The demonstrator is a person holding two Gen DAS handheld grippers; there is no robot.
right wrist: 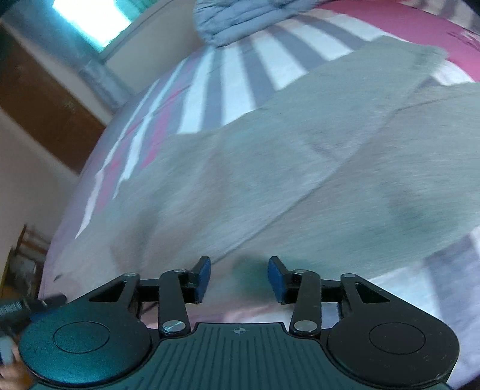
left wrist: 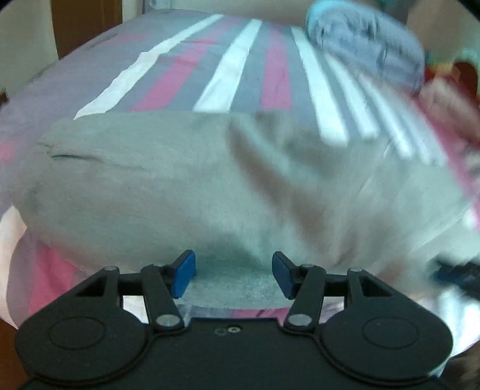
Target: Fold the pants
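Grey pants (left wrist: 192, 186) lie spread across a striped bed, their waist end with a pocket slit at the left of the left wrist view. My left gripper (left wrist: 234, 274) hangs open just above the near edge of the cloth, with nothing pinched between its blue pads. In the right wrist view the same grey pants (right wrist: 300, 168) run diagonally, and both legs show at the upper right. My right gripper (right wrist: 239, 279) is open over the near hem of the fabric, with its pads apart and no cloth gripped. Both views are blurred by motion.
The bed sheet (left wrist: 240, 69) has pink, grey and white stripes. A blue-grey quilted bundle (left wrist: 369, 42) lies at the far end of the bed, seen also as a padded bundle (right wrist: 240, 21). A brown wooden door (right wrist: 45, 114) and a cream wall stand left of the bed.
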